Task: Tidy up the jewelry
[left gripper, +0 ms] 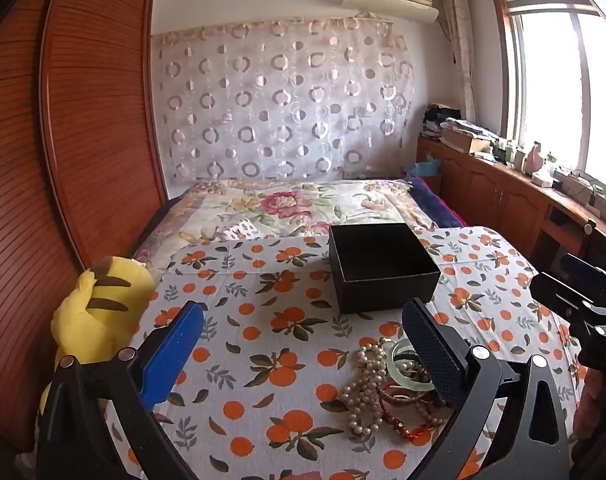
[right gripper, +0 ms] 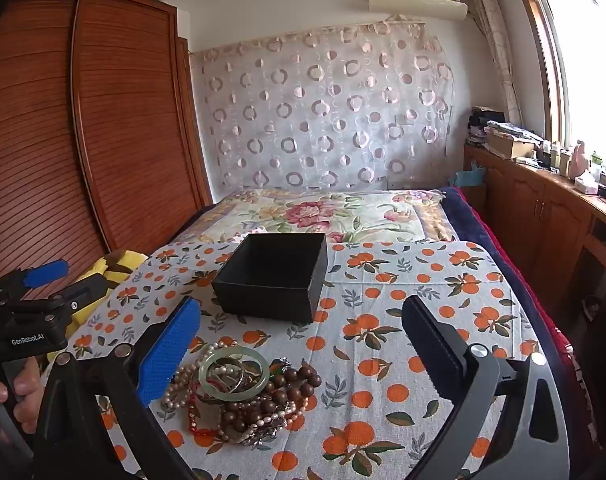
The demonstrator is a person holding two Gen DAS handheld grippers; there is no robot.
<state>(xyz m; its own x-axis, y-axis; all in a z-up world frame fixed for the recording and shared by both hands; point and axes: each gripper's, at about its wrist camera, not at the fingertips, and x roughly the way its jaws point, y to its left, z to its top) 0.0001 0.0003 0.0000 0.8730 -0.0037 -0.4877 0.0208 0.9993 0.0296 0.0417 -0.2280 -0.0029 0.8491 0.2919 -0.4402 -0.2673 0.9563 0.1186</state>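
Note:
A pile of jewelry [right gripper: 239, 396] lies on the orange-print cloth [right gripper: 383, 360]: a pale green bangle [right gripper: 234, 374], pearl strands [left gripper: 363, 392], brown wooden beads [right gripper: 291, 384] and a red bracelet. An open, empty black box [right gripper: 275, 276] stands just behind the pile; it also shows in the left wrist view [left gripper: 379, 268]. My left gripper [left gripper: 303, 352] is open and empty, with the pile by its right finger. My right gripper [right gripper: 303, 344] is open and empty, with the pile by its left finger.
A yellow plush toy [left gripper: 99, 312] lies at the cloth's left edge. A wooden wardrobe [left gripper: 63, 140] stands left of the bed. A floral quilt [right gripper: 323, 212] lies behind the box. Wooden cabinets [right gripper: 543, 208] with clutter run along the window at right.

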